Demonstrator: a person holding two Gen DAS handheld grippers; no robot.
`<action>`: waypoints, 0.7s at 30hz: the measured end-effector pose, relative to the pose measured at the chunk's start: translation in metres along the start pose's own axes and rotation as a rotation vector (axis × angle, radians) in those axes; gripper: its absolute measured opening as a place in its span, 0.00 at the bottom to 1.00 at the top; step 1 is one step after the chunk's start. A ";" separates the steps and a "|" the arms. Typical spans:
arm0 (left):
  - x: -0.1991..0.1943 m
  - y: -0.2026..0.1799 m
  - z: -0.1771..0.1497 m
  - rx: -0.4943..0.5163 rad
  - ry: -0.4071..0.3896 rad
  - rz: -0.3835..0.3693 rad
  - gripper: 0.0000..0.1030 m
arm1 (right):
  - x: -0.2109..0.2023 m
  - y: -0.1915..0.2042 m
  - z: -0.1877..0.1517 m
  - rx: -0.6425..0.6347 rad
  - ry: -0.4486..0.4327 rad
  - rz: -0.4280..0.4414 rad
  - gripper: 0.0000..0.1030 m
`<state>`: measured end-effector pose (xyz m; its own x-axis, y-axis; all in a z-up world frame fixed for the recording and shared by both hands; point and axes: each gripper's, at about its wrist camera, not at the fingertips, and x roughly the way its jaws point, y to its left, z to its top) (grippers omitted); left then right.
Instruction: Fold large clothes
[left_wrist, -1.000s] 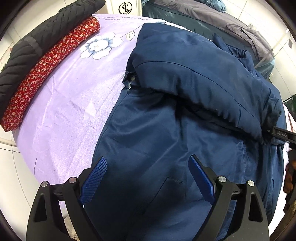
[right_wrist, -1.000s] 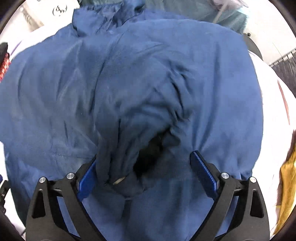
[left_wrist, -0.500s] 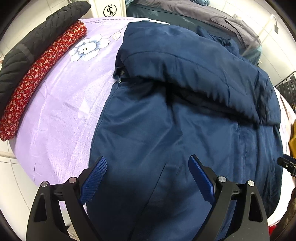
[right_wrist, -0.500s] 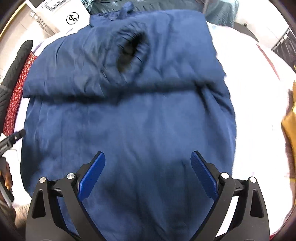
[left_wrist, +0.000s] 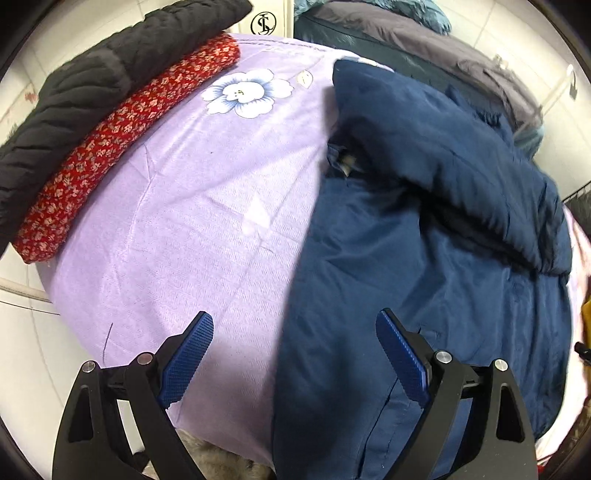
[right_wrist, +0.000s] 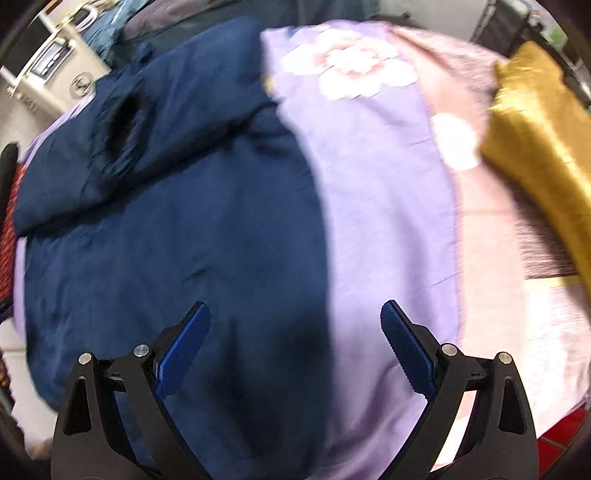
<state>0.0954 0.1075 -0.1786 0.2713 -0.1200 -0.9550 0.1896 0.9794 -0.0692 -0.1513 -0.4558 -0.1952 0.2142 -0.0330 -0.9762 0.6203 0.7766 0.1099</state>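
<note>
A large navy blue jacket (left_wrist: 424, 280) lies on a lilac flowered sheet (left_wrist: 192, 206), with one sleeve folded across its upper part (left_wrist: 450, 158). My left gripper (left_wrist: 293, 354) is open and empty, above the jacket's near left edge. In the right wrist view the same jacket (right_wrist: 177, 240) fills the left half, its sleeve cuff opening (right_wrist: 125, 122) at the upper left. My right gripper (right_wrist: 295, 343) is open and empty, over the jacket's right edge where it meets the sheet (right_wrist: 384, 221).
A folded red flowered garment (left_wrist: 122, 144) and a black quilted coat (left_wrist: 92, 85) lie along the far left. Dark and grey clothes (left_wrist: 424, 48) are piled at the back. A mustard-yellow garment (right_wrist: 543, 144) lies on the right, on a pink cover (right_wrist: 491, 229).
My right gripper let go of the sleeve, which now lies across the jacket, and drew back and to the right. My left gripper shifted left toward the jacket's edge.
</note>
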 end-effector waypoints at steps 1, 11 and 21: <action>0.000 0.002 0.000 -0.009 0.002 -0.018 0.85 | 0.002 -0.004 0.002 0.011 0.006 0.009 0.89; 0.029 0.012 -0.023 -0.021 0.139 -0.247 0.85 | 0.033 -0.023 -0.024 0.064 0.191 0.264 0.89; 0.045 -0.009 -0.076 0.165 0.255 -0.244 0.69 | 0.027 -0.013 -0.091 -0.047 0.274 0.306 0.89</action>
<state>0.0340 0.1059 -0.2429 -0.0399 -0.2815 -0.9587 0.3746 0.8853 -0.2755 -0.2219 -0.4092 -0.2402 0.1705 0.3683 -0.9139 0.5225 0.7526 0.4008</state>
